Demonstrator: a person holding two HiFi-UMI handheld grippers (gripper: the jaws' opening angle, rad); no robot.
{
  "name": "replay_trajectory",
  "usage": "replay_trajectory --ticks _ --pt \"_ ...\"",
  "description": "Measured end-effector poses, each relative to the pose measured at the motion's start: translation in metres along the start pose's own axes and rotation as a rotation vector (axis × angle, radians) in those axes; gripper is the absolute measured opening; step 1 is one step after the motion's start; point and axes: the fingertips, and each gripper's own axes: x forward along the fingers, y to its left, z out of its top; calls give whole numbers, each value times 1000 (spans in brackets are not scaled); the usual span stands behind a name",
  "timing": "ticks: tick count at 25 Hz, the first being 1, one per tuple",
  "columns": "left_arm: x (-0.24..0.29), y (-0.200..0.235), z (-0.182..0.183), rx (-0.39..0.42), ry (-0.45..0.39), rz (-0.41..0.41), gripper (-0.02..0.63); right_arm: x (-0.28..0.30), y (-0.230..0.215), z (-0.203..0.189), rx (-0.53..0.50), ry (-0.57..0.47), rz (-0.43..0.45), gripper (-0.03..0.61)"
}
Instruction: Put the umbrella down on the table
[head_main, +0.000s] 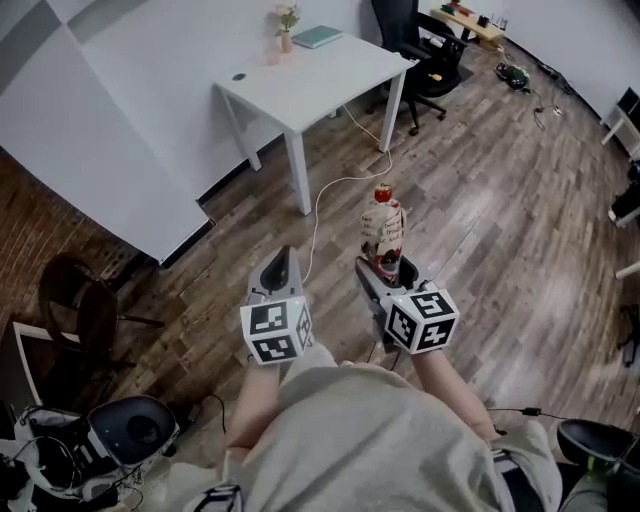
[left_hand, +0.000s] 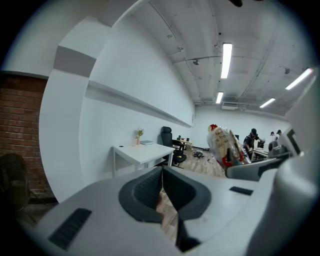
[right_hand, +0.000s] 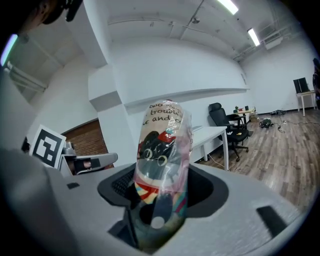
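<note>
Right gripper (right_hand: 159, 197) jaws clamp wrapped umbrella (right_hand: 162, 145); cartoon print clear only in right gripper view. Left gripper (left_hand: 162, 174) jaws pressed together, empty. Surface (head_main: 320, 78) well apart.

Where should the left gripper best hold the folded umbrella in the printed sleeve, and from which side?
Probably its free upper half, from the left. The folded umbrella in its clear printed sleeve sticks up, its lower end shut in the right gripper; the left gripper, shut and empty, is beside it.

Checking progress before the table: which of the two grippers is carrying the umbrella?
The right gripper: its jaws clamp the folded, cartoon-printed umbrella, which stands up between them. The left gripper is shut with nothing in it.
</note>
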Motion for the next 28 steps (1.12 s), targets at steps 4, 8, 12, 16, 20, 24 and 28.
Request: replay_trajectory --ticks 4,8,12,16,20,24,28 --pt "-4 -1 7 13 -13 9 9 -2 2 7 0 -16 13 273" --pt "-6 -6 8 10 -25 16 9 -7 2 7 -5 -24 28 275" --pt "-9 -19 6 16 -24 16 9 -13 -4 6 -5 -23 35 275" --pt "-11 -23 0 23 -10 20 9 -13 -7 5 14 -26 41 275" --pt "-8 -17 -4 16 -1 32 9 -6 -11 6 33 -21 46 275" --pt "6 -11 -1 -4 -6 33 9 5 -16 9 38 -17 42 275" --pt "26 -12 3 4 -11 17 9 16 -28 15 46 -24 34 275"
